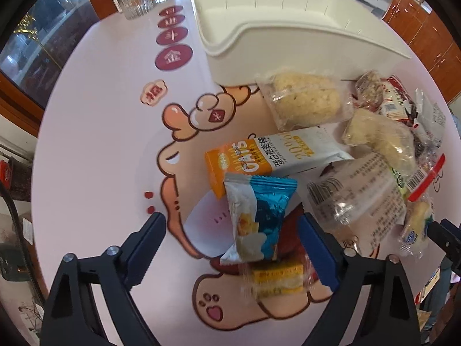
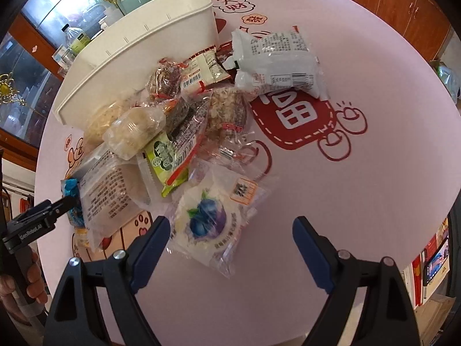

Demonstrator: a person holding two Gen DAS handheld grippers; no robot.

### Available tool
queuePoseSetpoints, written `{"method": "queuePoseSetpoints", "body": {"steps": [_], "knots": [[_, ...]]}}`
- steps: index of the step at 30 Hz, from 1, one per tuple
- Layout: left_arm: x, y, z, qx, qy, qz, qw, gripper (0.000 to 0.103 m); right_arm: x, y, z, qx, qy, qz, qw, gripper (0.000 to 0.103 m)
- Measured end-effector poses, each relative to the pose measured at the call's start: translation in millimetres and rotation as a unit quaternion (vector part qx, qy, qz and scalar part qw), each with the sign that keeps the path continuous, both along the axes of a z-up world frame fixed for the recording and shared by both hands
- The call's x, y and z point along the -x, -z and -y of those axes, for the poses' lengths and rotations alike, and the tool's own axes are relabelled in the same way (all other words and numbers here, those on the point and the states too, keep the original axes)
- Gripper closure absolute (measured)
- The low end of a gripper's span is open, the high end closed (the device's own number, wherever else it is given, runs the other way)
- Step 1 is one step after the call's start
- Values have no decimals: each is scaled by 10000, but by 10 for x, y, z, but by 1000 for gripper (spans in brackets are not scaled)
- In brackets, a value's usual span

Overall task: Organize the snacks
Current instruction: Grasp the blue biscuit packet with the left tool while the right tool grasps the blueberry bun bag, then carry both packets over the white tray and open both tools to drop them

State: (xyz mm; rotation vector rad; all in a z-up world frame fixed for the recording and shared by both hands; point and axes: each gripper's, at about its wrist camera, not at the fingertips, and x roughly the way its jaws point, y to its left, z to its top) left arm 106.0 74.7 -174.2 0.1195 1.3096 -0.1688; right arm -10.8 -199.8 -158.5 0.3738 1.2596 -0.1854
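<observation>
The left hand-held gripper [image 1: 232, 227] stands spread wide around a blue-and-white foil snack packet [image 1: 256, 219], not clamping it; the right hand-held gripper [image 2: 230, 230] is likewise released, just short of a clear-wrapped blueberry pastry [image 2: 213, 219]; behind lies the heap of wrapped snacks [image 2: 178, 121] on the pink cartoon-printed surface [image 2: 360, 187], touching the long white plastic bin [image 1: 276, 23].

Pink table [image 2: 331, 187]: snacks [image 2: 184, 132], white bin [image 1: 288, 28].
</observation>
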Motion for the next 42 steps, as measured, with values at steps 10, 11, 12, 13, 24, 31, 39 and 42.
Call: {"method": "queuePoseSetpoints", "body": {"steps": [10, 11, 12, 13, 24, 31, 39, 42], "knots": [[-116, 287, 61, -17, 35, -115, 9999, 38, -239, 268, -180, 30, -78, -175, 9998, 30], [-115, 289, 76, -15, 66, -81, 9999, 41, -252, 289, -201, 31, -108, -199, 9997, 31], [-91, 287, 106, -1, 90, -43, 10000, 48, -259, 284, -221, 113, -130, -167, 9997, 34], [-80, 285, 136, 7, 121, 9, 9999, 52, -267, 286, -242, 160, -163, -162, 9996, 37], [41, 283, 339, -97, 186, 311, 9993, 76, -188, 253, -350, 276, -406, 12, 9988, 52], [310, -243, 167, 46, 178, 701, 9974, 76, 142, 50, -378, 439, -580, 164, 9972, 53], [505, -973, 191, 521, 344, 1280, 9898, 76, 156, -402, -476, 746, -770, 574, 9926, 53], [535, -1270, 179, 714, 463, 1525, 9846, 76, 140, -669, -510, 816, -827, 844, 9896, 53]]}}
